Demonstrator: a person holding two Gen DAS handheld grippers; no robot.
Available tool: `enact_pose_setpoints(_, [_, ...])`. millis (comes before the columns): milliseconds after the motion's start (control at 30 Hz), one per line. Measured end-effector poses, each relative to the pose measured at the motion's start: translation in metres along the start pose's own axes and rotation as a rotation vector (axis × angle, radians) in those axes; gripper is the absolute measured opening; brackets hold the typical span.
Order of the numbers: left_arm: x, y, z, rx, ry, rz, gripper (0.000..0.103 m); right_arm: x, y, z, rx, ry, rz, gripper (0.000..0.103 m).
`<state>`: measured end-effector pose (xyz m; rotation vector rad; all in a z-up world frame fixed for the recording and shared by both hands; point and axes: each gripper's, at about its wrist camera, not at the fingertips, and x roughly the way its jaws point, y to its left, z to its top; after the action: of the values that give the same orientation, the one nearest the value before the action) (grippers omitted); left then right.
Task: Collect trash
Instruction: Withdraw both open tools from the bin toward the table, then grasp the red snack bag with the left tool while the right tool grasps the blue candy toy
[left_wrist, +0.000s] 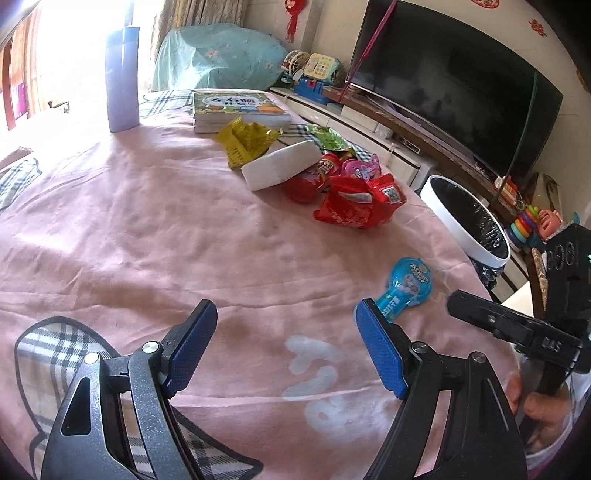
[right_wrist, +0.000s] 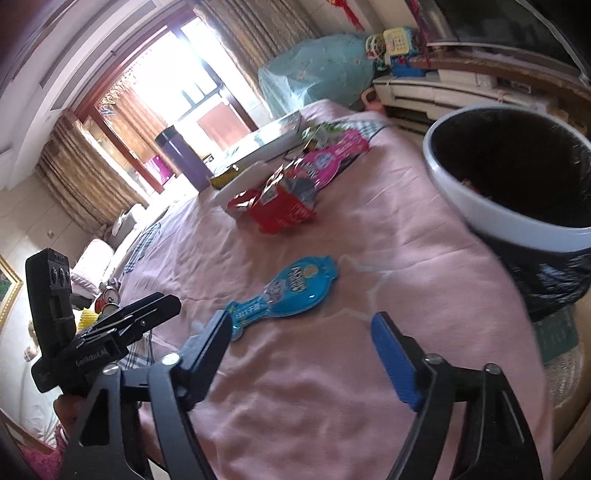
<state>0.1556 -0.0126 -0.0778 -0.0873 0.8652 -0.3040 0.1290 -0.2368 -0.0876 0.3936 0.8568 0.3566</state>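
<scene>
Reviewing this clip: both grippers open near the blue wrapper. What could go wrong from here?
1. The blue wrapper lies flat on wrinkled pink cloth; the right hand-held gripper may pinch fabric along with it or slide off.
2. The left hand-held gripper is close beside it, so the two could collide.
3. The bin stands past the table edge; a light wrapper released early could miss its rim.

Both grippers: black frames w/ silver screws, blue textured fingers (left_wrist: 380, 350).
</scene>
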Motion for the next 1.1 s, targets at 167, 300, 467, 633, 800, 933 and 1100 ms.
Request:
enact_pose_setpoints(167, [0.006, 0.002, 0.002, 0.001, 0.014, -0.002, 0.080, 0.019, 0.000, 0.010, 0.031, 0.012, 0.019, 0.063])
enact_pose_setpoints(300, [0.013, -0.003, 0.008, 0.006, 0.023, -0.006, 0.080, 0.033, -0.002, 0.016, 0.053, 0.036, 0.025, 0.022])
enact_pose_setpoints(467, [0.024, -0.018, 0.024, 0.018, 0.024, -0.044, 0.080, 0.018, -0.014, 0.022, 0.079, -0.006, 0.035, 0.014])
enact_pose_setpoints(633, [0.035, -0.046, 0.051, 0.054, -0.013, -0.072, 0.080, 0.002, -0.031, 0.035, 0.075, -0.050, -0.031, 0.014])
enact_pose_setpoints(800, [0.061, -0.065, 0.076, 0.055, -0.001, -0.098, 0.080, -0.001, -0.045, 0.042, 0.076, -0.046, -0.092, 0.019])
enact_pose_setpoints(933, [0.081, -0.068, 0.086, 0.031, 0.008, -0.099, 0.075, -0.005, -0.050, 0.037, 0.082, -0.050, -0.096, 0.024])
enact_pose_setpoints(1100, [0.085, -0.054, 0.084, -0.006, 0.013, -0.129, 0.042, -0.012, -0.053, 0.029, 0.096, -0.050, -0.081, 0.024])
